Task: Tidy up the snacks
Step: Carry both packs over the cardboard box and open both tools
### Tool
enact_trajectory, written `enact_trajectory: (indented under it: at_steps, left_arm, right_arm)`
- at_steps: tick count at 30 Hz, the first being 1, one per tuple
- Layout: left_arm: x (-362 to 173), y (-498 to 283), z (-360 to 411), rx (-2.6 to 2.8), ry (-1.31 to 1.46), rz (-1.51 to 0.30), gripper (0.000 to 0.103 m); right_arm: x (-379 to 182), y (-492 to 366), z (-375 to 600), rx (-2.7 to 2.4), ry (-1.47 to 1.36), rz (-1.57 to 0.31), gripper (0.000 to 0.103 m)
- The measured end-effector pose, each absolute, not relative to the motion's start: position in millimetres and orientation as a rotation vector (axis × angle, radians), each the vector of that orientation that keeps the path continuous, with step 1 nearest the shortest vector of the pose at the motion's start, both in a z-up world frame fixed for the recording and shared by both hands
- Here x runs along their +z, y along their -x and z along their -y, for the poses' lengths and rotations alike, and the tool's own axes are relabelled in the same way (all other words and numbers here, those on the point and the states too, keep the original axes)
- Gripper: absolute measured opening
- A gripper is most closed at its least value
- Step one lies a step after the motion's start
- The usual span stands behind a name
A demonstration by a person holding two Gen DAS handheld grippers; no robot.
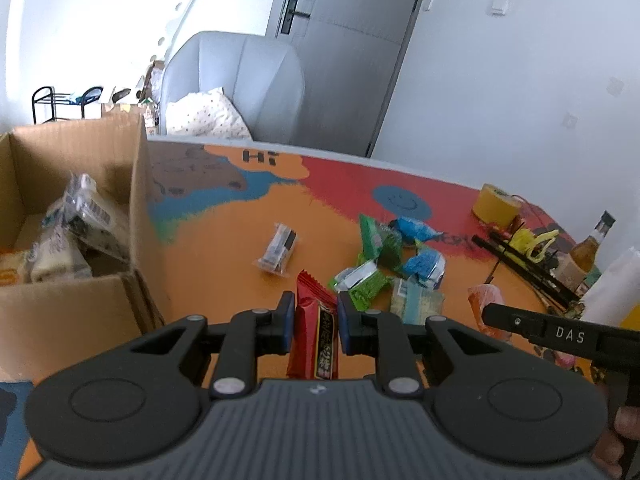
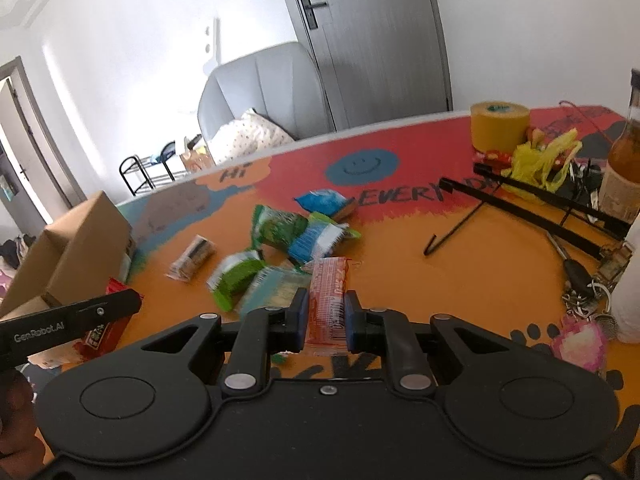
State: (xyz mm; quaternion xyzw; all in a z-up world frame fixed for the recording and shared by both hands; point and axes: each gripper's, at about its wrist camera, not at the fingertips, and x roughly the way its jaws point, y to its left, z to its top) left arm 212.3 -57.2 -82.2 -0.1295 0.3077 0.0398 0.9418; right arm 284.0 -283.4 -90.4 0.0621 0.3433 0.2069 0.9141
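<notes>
My left gripper (image 1: 313,314) is shut on a red snack packet (image 1: 314,336) and holds it above the orange table, right of an open cardboard box (image 1: 76,216) with several white wrapped snacks inside. My right gripper (image 2: 326,308) is shut on an orange-pink snack packet (image 2: 329,300) just above the table. Several green and blue snack packets (image 1: 384,256) lie loose mid-table, also in the right wrist view (image 2: 296,232). A small clear packet (image 1: 278,250) lies apart to their left. The red packet shows at the left of the right wrist view (image 2: 100,328).
A yellow tape roll (image 2: 498,126), a yellow plastic bag (image 2: 540,160), black rods (image 2: 540,208), a brown bottle (image 2: 624,168), keys (image 2: 580,280) and a pink wrapper (image 2: 580,340) crowd the table's right side. A grey armchair (image 1: 236,84) stands behind the table.
</notes>
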Motion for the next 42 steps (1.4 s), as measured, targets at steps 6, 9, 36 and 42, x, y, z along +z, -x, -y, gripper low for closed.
enact_trajectory:
  at_steps: [6,9,36,42]
  left_arm:
    - [-66,-202,50,0.071,0.258,-0.585,0.021]
    - [-53,-197,46,0.063,0.252,-0.555,0.021]
    - [-11,-171,-28,0.133,0.282,-0.465,0.021]
    - [-12,-158,-45,0.159,0.291,-0.433,0.021]
  right_arm:
    - [-70,-272,272,0.444,-0.130,-0.648,0.016]
    - [-61,-267,265,0.460,-0.133,-0.621,0.014]
    - [-87,-247,208,0.504,-0.078,-0.808,0.056]
    - [-99,-232,190,0.501,-0.025,-0.829,0.065]
